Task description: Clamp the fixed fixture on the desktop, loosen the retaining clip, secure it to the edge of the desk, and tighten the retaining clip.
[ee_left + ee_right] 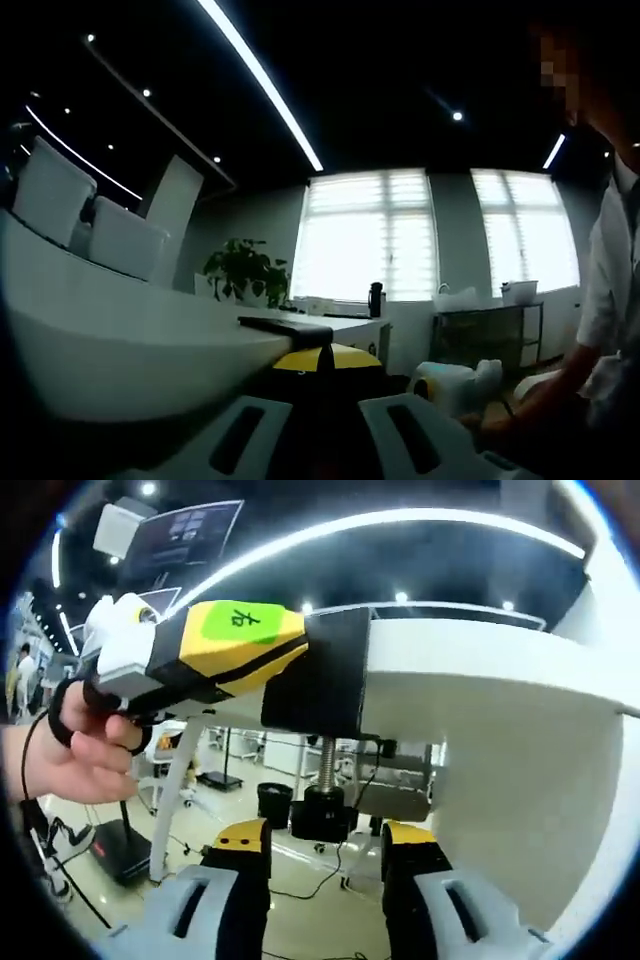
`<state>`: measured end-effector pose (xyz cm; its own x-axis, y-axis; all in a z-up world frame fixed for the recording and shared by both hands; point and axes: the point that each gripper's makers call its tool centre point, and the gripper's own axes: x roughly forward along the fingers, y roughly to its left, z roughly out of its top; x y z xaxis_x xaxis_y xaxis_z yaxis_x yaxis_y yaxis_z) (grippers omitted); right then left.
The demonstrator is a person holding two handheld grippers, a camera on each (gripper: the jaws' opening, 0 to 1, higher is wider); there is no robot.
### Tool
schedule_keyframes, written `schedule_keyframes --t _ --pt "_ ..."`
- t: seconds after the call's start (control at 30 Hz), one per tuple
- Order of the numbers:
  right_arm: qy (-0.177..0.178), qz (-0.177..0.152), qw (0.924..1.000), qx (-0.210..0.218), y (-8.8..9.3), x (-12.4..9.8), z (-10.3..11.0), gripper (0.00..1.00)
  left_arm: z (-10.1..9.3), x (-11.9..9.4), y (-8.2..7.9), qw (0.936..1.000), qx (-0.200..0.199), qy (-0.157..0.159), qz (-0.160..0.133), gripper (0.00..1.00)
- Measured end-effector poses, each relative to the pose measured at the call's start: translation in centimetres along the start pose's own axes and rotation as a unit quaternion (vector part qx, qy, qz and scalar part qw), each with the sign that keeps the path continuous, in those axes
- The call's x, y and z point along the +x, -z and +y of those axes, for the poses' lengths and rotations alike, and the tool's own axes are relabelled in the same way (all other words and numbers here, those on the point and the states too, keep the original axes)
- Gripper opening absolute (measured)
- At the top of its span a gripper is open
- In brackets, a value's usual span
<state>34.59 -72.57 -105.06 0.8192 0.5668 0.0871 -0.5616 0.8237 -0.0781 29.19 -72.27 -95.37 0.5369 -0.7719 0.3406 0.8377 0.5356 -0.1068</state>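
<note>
Right gripper [325, 852] first: we have its yellow-tipped jaws parted on either side of the black knob [323, 813] of the clamp screw [327, 762], flanking it, though we cannot tell whether the pads touch. Above, the black clamp fixture [330, 670] already sits over the edge of the white desk [490, 690], the other yellow-and-black gripper [215, 645] held against it by a hand [75, 750]. From the left gripper [325, 420], we look along the desk's underside at a dark piece [290, 328]; its jaws stand apart, and whether they pinch anything we cannot tell. We judge placement done, tightening still ahead.
</note>
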Motion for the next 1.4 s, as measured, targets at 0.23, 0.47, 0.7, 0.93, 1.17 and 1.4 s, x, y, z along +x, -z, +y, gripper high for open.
schedule_keyframes --t 0.23,0.47,0.7,0.93,1.17,1.4 --pt "0.05 0.007 0.9985 0.023 0.6 0.0 -0.4 0.51 0.1 0.0 0.0 1.0 -0.002 0.0 -0.001 0.02" --pt "0.069 0.003 0.9976 0.011 -0.1 1.0 0.0 0.48 0.2 0.0 0.0 1.0 -0.002 0.0 0.001 0.02" --pt "0.074 -0.007 0.9972 0.001 -0.7 1.3 0.2 0.26 0.6 0.1 0.0 1.0 -0.002 0.001 0.001 0.02" --pt "0.04 -0.01 0.999 -0.017 -0.8 0.5 1.1 0.26 0.7 0.2 0.1 1.0 -0.003 0.002 0.001 0.02" --pt "-0.033 -0.019 0.9987 -0.034 -0.8 0.4 1.3 0.26 0.8 0.2 0.1 1.0 -0.003 0.001 0.0 0.02" --pt "-0.113 -0.02 0.9926 -0.04 -0.7 0.6 1.2 0.26 0.8 0.2 0.1 1.0 -0.003 0.003 -0.004 0.02"
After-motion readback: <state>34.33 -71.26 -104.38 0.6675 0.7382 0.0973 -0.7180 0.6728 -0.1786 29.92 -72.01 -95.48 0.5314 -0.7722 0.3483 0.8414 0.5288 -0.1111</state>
